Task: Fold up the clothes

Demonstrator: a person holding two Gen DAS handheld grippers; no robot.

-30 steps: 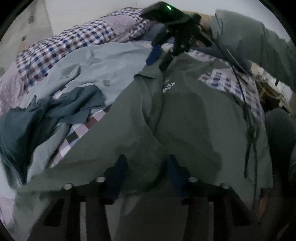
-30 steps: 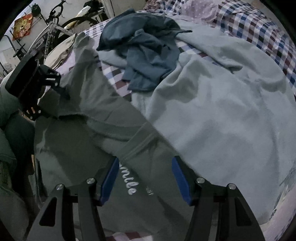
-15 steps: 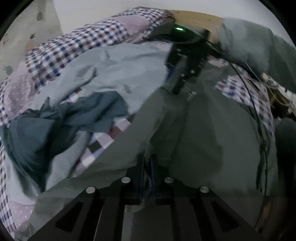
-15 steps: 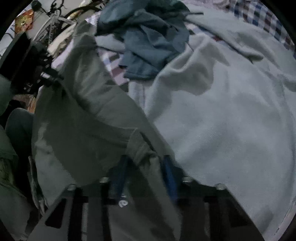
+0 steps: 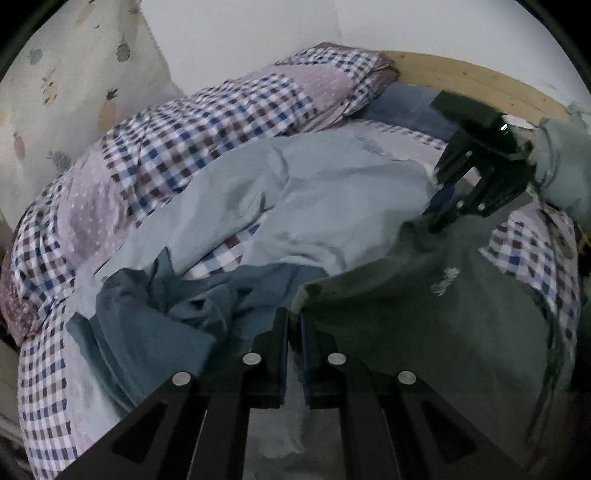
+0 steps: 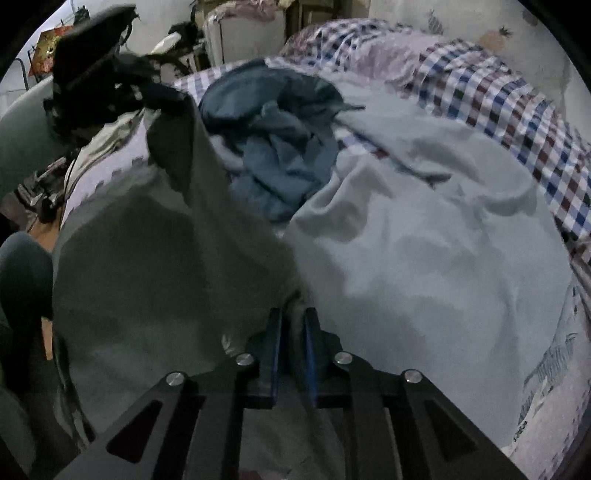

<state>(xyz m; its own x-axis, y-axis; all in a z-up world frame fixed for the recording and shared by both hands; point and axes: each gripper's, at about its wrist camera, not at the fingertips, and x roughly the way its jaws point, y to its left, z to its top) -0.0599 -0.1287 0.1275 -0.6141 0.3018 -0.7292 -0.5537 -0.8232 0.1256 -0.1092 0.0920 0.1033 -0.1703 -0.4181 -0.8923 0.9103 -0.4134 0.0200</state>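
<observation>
A grey-green shirt (image 5: 424, 314) with small white lettering hangs stretched between my two grippers above the bed. My left gripper (image 5: 293, 317) is shut on one corner of the grey-green shirt (image 6: 155, 266). My right gripper (image 6: 293, 317) is shut on the opposite corner. In the left wrist view the right gripper (image 5: 439, 218) shows at the far right, pinching cloth. In the right wrist view the left gripper (image 6: 159, 101) holds its corner high at the upper left.
A crumpled dark blue garment (image 5: 159, 310) and a pale blue garment (image 5: 295, 206) lie on the checkered quilt (image 5: 177, 140). A wooden headboard (image 5: 461, 81) and a wall stand behind. A person's grey sleeve (image 5: 565, 166) is at right. Clutter (image 6: 229, 33) stands beyond the bed.
Both grippers went from open around the shirt's edges to shut on them. They then rose and drew the shirt up off the bed.
</observation>
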